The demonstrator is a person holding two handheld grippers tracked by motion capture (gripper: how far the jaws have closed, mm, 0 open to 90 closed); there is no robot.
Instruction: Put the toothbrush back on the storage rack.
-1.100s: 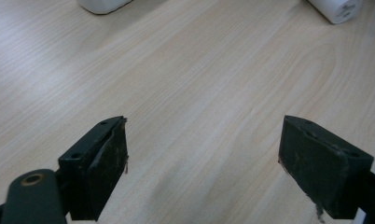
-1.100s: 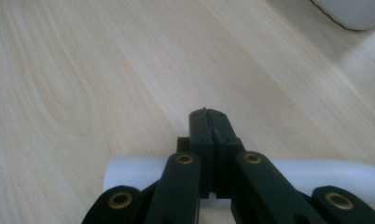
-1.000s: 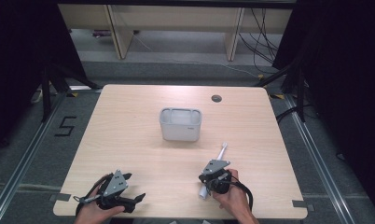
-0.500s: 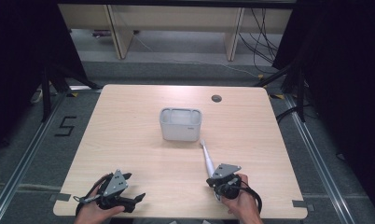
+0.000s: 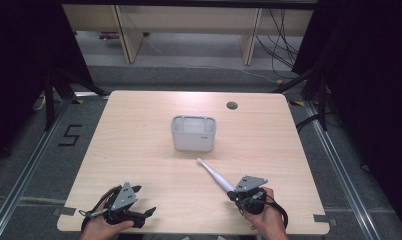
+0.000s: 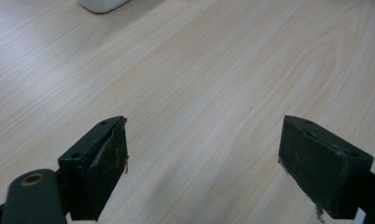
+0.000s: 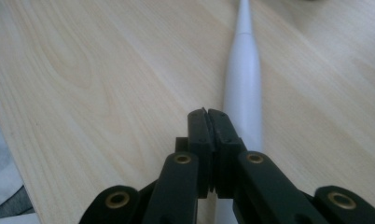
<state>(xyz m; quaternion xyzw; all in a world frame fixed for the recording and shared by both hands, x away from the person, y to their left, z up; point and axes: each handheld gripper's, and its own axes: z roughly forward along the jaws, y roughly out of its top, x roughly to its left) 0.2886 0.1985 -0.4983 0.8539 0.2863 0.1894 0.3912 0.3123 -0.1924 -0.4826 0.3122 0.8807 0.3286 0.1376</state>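
Digit "5" [image 5: 70,135] marked on floor left of table [image 5: 139,150].

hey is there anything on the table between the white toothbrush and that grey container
Nothing visible. The white toothbrush lies with its head end pointing toward the grey container, and the strip of table between them is bare wood. The right tongs sit shut at the handle end, on the far side from the container.
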